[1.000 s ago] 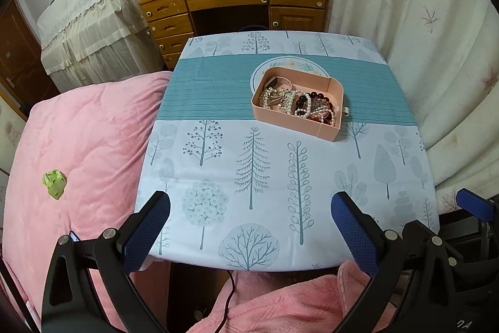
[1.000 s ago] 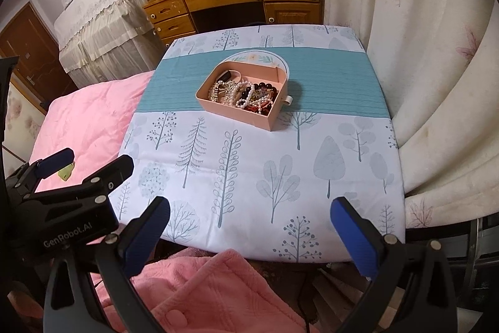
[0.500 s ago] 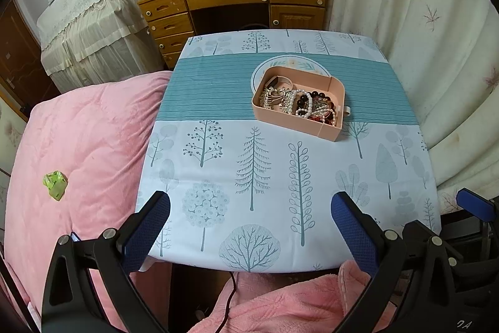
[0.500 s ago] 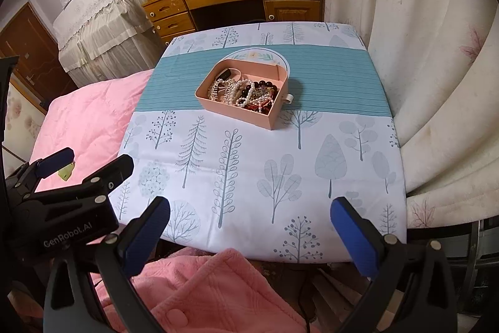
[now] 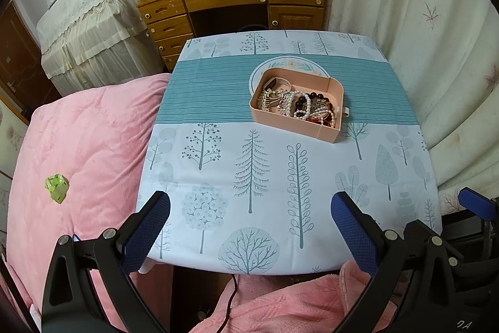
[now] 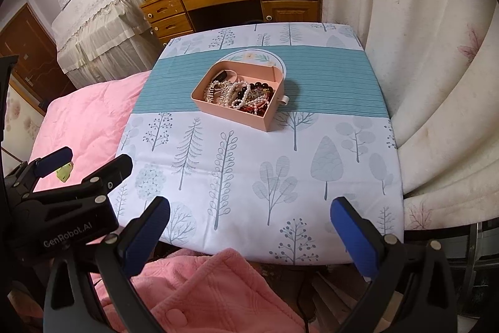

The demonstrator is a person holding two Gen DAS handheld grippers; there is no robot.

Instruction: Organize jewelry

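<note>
Left gripper [image 5: 250, 208]: jaws spread wide, nothing between them. Right gripper [image 6: 249, 209]: same, spread wide and empty. One pink plastic tray with rounded corners [image 5: 331, 92] sits well ahead of both claws on the tree-print tablecloth [image 5: 265, 170], slightly right of the left claw, slightly left of the right. It holds one tangled heap of pearl and dark bead jewelry [image 5: 299, 106]; strands too tangled to count.
</note>
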